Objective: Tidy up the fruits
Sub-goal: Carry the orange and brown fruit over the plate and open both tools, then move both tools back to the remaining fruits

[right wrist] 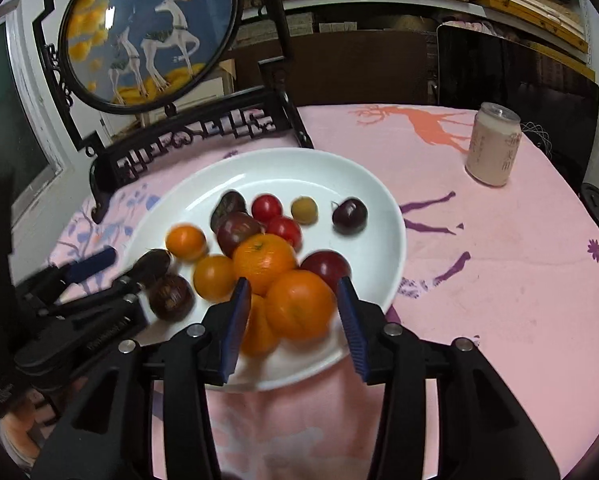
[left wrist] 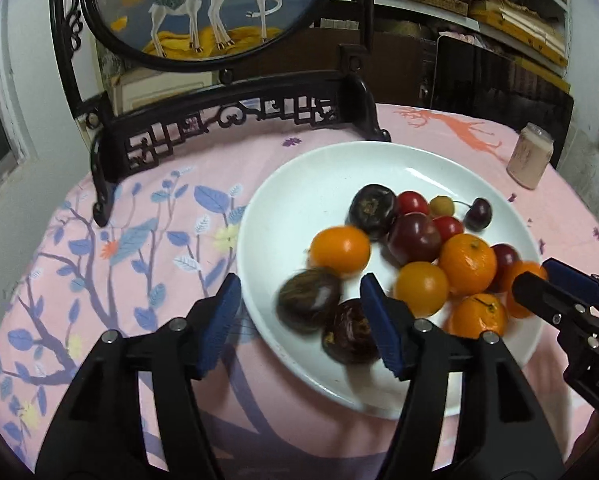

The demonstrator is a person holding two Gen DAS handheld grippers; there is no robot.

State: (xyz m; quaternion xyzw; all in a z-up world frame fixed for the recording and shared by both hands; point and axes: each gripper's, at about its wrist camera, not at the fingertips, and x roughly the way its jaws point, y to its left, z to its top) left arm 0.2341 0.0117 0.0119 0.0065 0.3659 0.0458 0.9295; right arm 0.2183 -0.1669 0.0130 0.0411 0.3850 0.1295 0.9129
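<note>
both grippers seen apart, nothing clamped — left gripper point(left wrist: 299, 320) over dark fruit point(left wrist: 309, 300), right gripper point(right wrist: 293, 328) w/ orange point(right wrist: 299, 310) between, on plate point(right wrist: 339, 176).

- I note the plate point(right wrist: 383, 216) is plain white.
- Fruit on it: oranges point(right wrist: 264, 262) bright orange; cherry tomatoes point(right wrist: 266, 207) red; plums point(right wrist: 325, 267) dark red; one small yellow fruit point(right wrist: 304, 210); the darkest pieces point(left wrist: 373, 205) near black with brownish flecks.
- I see a pink desk cloth point(right wrist: 499, 264) printed with blue leaves on purple branches, small purple flowers and an orange deer.
- Both my claws, left claw point(left wrist: 299, 320) and right claw point(right wrist: 293, 326), are black with blue pads.
- The can point(right wrist: 493, 144) is pale pink.
- The black carved screen point(left wrist: 203, 12) shows white deer on blue, with yellow foliage.
</note>
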